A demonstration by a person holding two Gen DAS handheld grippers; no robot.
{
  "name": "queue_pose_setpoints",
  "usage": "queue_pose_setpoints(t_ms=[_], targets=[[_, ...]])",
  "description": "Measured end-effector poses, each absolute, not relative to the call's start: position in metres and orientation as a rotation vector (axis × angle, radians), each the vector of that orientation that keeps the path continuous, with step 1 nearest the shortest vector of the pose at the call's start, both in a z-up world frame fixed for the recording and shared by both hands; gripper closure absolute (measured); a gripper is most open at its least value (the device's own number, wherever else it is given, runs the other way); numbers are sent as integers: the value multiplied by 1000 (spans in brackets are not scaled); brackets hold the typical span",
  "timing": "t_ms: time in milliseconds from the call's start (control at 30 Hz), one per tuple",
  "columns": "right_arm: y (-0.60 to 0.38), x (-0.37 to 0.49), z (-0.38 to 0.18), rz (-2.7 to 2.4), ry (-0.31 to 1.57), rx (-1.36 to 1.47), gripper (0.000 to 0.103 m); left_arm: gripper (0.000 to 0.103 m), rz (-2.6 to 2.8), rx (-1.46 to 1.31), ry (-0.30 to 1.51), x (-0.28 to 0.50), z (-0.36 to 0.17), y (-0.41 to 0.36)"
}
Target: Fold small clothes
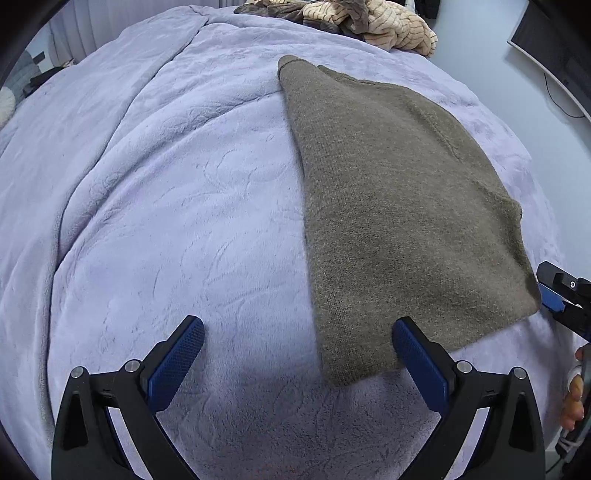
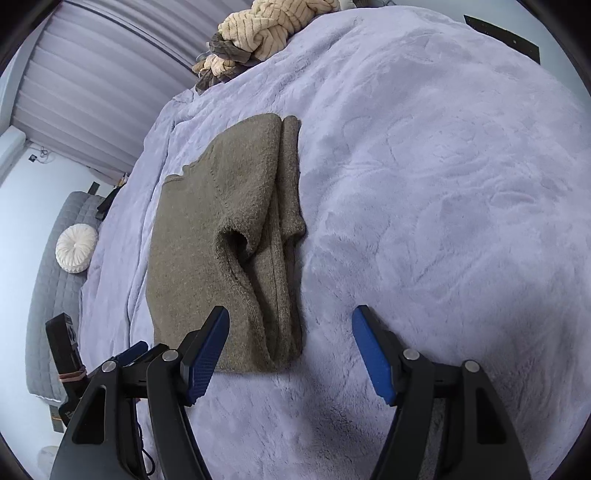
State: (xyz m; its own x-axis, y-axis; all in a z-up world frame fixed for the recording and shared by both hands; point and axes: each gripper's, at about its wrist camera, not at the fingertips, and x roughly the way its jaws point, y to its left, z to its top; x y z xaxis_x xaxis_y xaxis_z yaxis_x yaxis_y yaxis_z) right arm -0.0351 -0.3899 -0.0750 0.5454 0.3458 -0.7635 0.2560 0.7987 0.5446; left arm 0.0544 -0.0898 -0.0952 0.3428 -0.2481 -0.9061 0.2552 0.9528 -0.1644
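Two grippers, both with jaws wide apart and holding nothing. Left gripper point(image 1: 297, 349) just above the lavender blanket point(image 1: 166, 203), at the near corner of the folded olive-brown sweater point(image 1: 399, 206), right finger point(image 1: 417, 354) over its near edge. Right gripper point(image 2: 291, 343) at the other near corner of the sweater point(image 2: 218, 236), left finger point(image 2: 207, 354) over the knit, right finger over bare blanket point(image 2: 443, 184). Sweater flat in layers, well inside the blanket's edges. Heap of striped beige clothes point(image 1: 373, 22) at the far edge.
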Motion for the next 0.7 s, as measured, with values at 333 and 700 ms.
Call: queue_pose_setpoints(t_ms=[333, 700], targets=[[-399, -1, -73, 134, 969, 734, 30, 0, -330, -105, 1116, 69, -82, -78], [-399, 80, -83, 179, 977, 745, 82, 0, -272, -133, 1068, 103, -63, -76]])
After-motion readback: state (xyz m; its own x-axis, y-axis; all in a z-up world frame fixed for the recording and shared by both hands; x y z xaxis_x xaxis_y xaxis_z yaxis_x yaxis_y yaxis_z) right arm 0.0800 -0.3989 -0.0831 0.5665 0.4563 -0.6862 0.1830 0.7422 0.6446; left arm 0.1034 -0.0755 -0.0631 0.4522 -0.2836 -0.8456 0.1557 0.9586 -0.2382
